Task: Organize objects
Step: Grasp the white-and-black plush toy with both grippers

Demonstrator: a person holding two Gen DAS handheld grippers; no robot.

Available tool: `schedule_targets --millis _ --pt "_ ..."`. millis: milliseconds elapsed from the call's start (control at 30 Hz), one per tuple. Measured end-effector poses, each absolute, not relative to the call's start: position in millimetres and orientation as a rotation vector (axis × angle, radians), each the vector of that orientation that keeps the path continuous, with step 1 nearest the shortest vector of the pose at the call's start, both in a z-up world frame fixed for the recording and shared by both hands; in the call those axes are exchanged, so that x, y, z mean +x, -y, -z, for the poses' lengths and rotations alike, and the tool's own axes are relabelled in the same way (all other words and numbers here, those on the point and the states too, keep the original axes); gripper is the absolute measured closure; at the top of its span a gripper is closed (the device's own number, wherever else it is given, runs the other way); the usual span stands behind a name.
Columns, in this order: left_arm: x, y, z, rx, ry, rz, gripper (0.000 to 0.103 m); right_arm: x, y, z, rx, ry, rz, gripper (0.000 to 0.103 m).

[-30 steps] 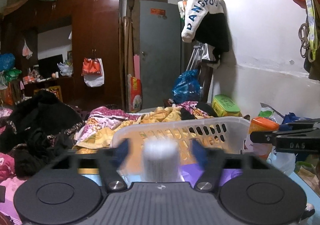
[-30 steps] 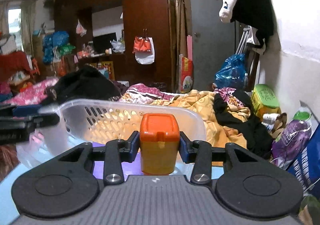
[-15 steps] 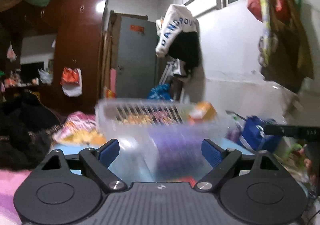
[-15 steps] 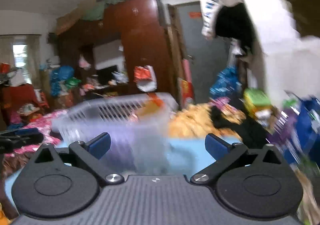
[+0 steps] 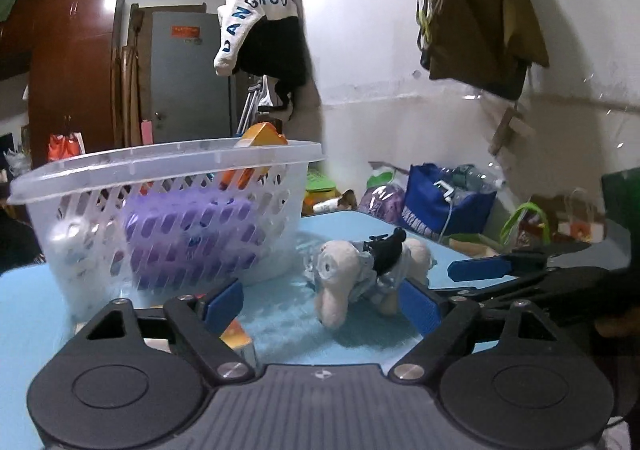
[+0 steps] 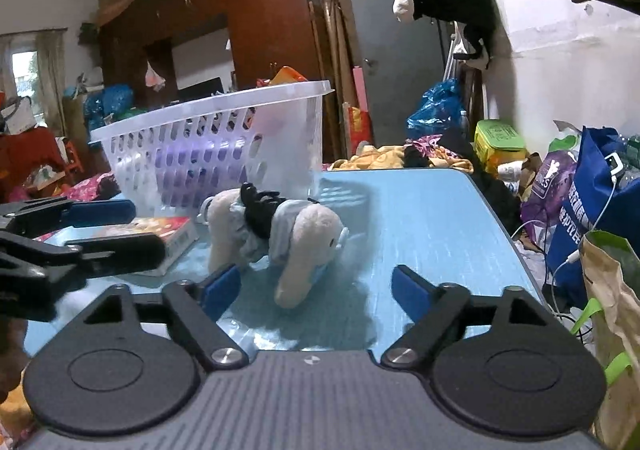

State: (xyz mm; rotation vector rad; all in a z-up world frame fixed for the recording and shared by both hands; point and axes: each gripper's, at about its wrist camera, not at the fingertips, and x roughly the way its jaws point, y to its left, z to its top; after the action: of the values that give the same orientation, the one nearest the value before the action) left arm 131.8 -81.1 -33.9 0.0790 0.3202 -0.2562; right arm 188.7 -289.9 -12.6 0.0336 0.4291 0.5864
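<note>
A beige plush toy in a pale blue dress lies on the light blue table, right of the clear plastic basket. The basket holds a purple pack and a leaning orange-capped bottle. My left gripper is closing; the plush toy's leg lies between its blue pads, untouched. My right gripper is closing too, around the plush toy from the other side, its pads clear of it. A flat box lies under the left gripper's fingers.
A blue bag and a paper bag with green handles stand off the table's right edge. Clothes hang on the wall overhead. Piled bedding lies beyond the table's far edge.
A second ago each gripper held a bottle over the basket. Both bottles were let go into it, and both grippers have come down to the table at the plush toy.
</note>
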Motion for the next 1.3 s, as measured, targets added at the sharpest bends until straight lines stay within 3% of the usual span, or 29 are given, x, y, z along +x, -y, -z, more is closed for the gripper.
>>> schedule_targets --millis 200,300,433,567,633,667,800,1300 --pt "153 87 38 0.100 -0.384 0.244 0.039 195 291 20 0.030 -0.456 -0.584 0.046" --pt "160 89 40 0.093 -0.418 0.255 0.054 198 291 22 0.032 -0.467 -0.591 0.053" --pt "166 97 40 0.127 -0.441 0.259 0.059 199 292 21 0.033 -0.468 -0.594 0.055" --pt "175 106 43 0.161 -0.482 0.277 0.060 200 291 21 0.027 -0.476 -0.595 0.064" --pt "177 107 44 0.164 -0.493 0.274 0.072 200 290 20 0.024 -0.477 -0.599 0.069" --pt "179 108 44 0.165 -0.501 0.279 0.083 201 290 20 0.025 -0.477 -0.605 0.073" --pt "178 109 44 0.177 -0.498 0.288 0.087 196 291 19 0.009 -0.444 -0.597 0.080" --pt "122 97 23 0.174 -0.302 0.297 0.088 149 287 -10 -0.033 -0.285 -0.653 0.083"
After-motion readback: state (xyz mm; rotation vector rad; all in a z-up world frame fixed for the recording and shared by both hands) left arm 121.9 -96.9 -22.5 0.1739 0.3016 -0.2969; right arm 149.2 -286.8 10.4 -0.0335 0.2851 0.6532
